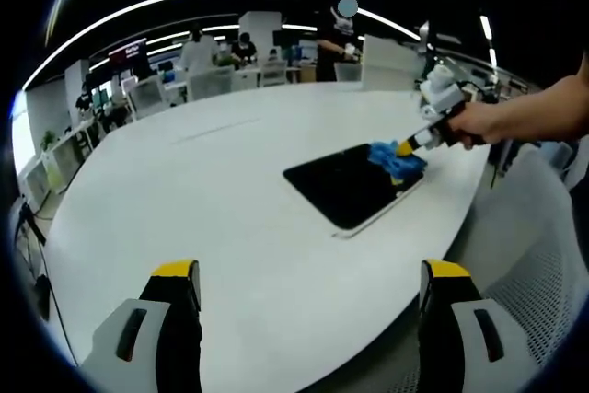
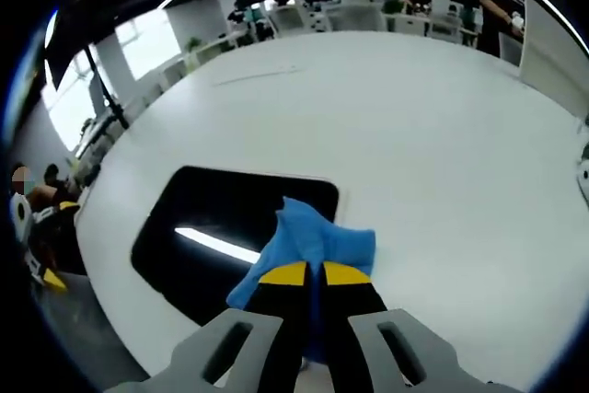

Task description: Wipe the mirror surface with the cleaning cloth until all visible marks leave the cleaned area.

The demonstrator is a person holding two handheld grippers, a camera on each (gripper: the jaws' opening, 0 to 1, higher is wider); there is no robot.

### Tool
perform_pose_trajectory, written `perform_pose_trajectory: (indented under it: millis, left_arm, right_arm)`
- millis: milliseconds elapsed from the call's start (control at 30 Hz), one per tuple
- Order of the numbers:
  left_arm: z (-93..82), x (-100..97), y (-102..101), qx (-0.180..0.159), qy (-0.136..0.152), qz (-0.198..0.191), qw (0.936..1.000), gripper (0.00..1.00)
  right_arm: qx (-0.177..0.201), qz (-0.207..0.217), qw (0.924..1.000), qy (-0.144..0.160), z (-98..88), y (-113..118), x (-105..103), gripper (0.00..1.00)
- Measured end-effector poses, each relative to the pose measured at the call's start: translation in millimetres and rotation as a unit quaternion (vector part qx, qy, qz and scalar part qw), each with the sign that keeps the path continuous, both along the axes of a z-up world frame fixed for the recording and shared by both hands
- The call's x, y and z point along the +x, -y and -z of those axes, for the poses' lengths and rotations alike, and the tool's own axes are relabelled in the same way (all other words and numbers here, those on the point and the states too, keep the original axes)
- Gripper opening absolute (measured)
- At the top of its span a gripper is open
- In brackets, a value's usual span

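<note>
One cloth (image 2: 308,241) corner, perhaps gripper-hidden (image 2: 313,275).

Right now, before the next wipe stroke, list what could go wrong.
1. The mirror lies near the white table edge; a hard stroke toward that edge might slide it off.
2. The right hand-held gripper pinches only part of the blue cloth, so its yellow tips could scrape the glass.
3. The left hand-held gripper hangs open, away from the mirror, so nothing steadies it.

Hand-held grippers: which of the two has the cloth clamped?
The right hand-held gripper: its jaws are shut on the blue cloth at the mirror. The left hand-held gripper stands open, jaws wide apart above the white table.
</note>
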State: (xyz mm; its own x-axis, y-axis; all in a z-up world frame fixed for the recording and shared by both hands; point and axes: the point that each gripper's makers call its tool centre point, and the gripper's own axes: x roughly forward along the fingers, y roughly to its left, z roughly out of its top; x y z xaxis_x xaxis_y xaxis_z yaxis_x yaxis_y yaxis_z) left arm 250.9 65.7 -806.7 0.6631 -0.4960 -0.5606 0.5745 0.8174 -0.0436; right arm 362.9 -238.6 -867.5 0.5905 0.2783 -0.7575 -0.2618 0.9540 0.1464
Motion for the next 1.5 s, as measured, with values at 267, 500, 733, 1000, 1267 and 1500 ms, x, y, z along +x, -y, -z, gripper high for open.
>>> perform_pose_trajectory:
  millis: [267,500,733,1000,1267,1500]
  left_arm:
    - [-0.6,0.9,-1,0.005,0.004,-0.001,1.0000,0.99]
    - [-0.6,0.6,-2,0.005,0.003,-0.002,1.0000,0.99]
    - [-0.5,1.2,-2,0.006,0.004,-0.004,1.0000,0.99]
    - [-0.2,0.8,-2,0.007,0.004,-0.003,1.0000,0.99]
    - [0.5,-0.5,-1,0.007,0.001,0.000,1.0000,0.99]
    - [0.9,-1.4,0,0.007,0.000,0.003,1.0000,0.99]
  right_arm:
    - [0.003,0.012,0.9999,0.000,-0.3,0,-5,0.00]
    - [0.003,0.009,1.0000,0.000,-0.7,-1,-11,0.00]
    - [-0.005,0.003,1.0000,0.001,-1.2,-2,-21,0.00]
    - [-0.010,0.006,0.9999,-0.007,-0.7,-3,-36,0.00]
    - [-0.006,0.000,0.9999,-0.011,-0.4,-5,-48,0.01]
    - [-0.021,0.016,0.9996,0.003,-0.1,-6,-47,0.00]
